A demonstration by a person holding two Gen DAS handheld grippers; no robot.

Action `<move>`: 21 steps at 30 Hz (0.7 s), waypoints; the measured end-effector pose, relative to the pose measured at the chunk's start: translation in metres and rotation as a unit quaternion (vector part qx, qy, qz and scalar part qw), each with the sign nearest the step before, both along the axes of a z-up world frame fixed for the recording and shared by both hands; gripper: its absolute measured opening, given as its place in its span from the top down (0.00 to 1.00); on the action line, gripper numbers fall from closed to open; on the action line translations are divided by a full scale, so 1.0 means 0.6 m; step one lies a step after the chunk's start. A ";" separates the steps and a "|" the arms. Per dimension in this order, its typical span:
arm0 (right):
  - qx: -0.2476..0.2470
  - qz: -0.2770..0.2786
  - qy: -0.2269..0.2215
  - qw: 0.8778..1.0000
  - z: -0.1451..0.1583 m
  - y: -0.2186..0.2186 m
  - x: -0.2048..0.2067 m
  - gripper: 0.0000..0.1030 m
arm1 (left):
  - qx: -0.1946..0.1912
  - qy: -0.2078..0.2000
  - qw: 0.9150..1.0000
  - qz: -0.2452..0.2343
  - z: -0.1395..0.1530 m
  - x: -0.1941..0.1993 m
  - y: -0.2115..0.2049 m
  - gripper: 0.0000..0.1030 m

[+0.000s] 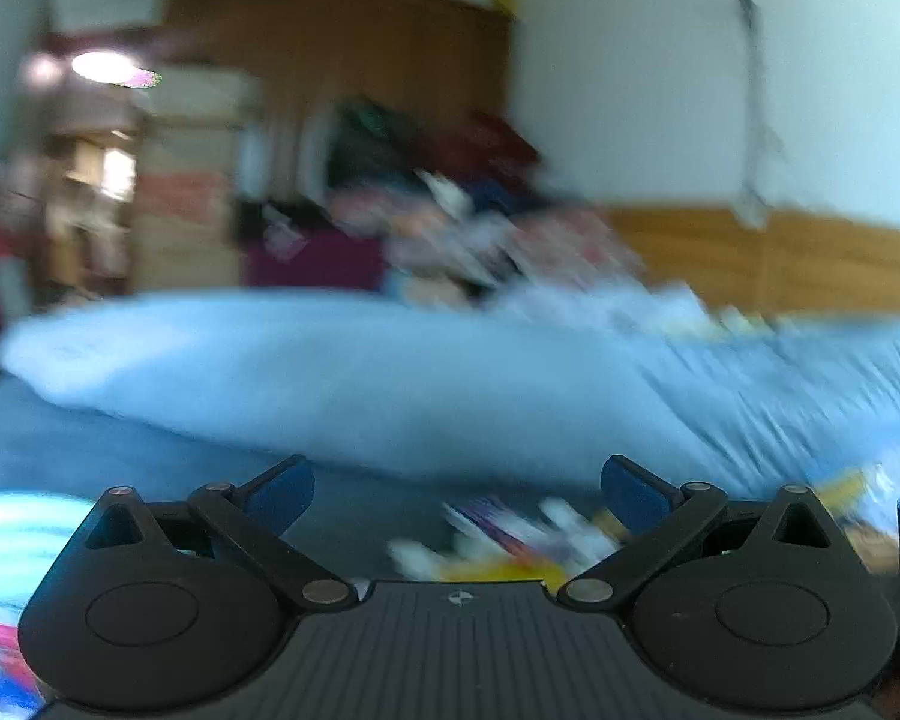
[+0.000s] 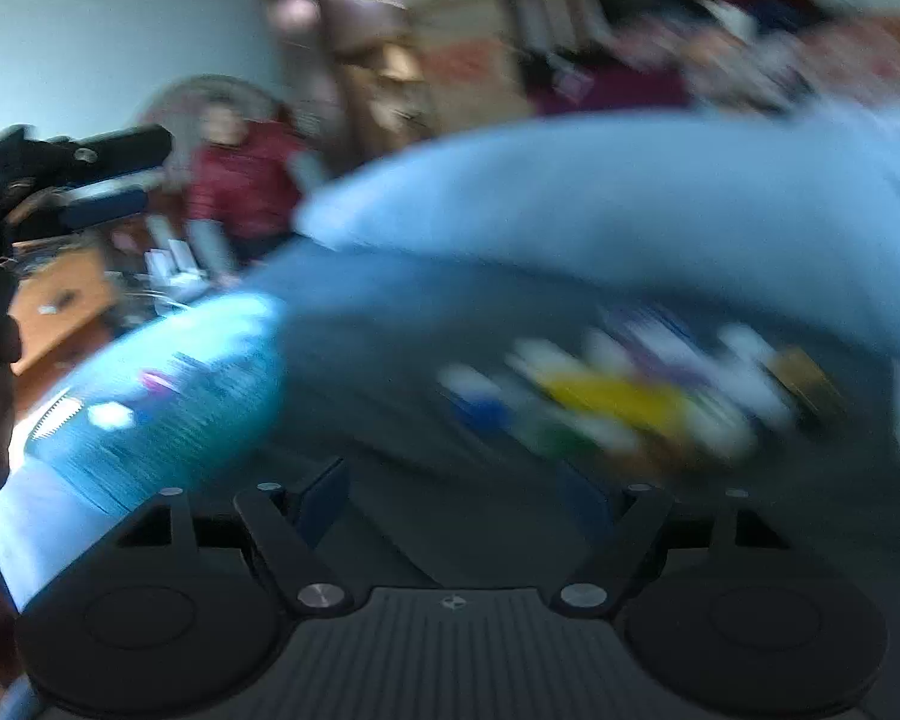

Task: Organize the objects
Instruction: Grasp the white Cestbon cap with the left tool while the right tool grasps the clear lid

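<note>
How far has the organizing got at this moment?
Nothing looks sorted yet. Both tools, left and right, are open and hold nothing. The small colourful items lie scattered on the blue bed sheet beside the light blue pillow. Motion blur hides what they are. All sorting appears left.

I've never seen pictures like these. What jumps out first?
A big pale blue pillow stretches across the middle of the bed, above a darker blue sheet. Just ahead of the right tongs lies a blurred scatter of small colourful items, yellow most visible, too smeared to name. Both the right and the left tongs stand open and empty at the bottom of their views.
</note>
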State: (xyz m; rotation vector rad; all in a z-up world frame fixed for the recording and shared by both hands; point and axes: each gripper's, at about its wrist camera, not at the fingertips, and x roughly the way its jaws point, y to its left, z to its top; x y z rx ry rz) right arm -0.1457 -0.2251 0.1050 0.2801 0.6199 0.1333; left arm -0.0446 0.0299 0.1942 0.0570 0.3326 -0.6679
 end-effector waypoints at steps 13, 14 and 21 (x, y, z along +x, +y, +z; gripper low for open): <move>0.029 -0.054 0.043 0.997 -0.122 -0.131 -0.026 0.25 | 0.130 0.137 0.981 0.046 -0.279 0.216 -0.125 0.42; 0.031 -0.053 0.043 0.997 -0.126 -0.133 -0.024 0.25 | 0.140 0.136 0.980 0.046 -0.286 0.222 -0.126 0.41; 0.020 -0.048 0.015 0.999 -0.105 -0.132 0.004 0.25 | 0.123 0.131 0.981 0.074 -0.300 0.250 -0.131 0.23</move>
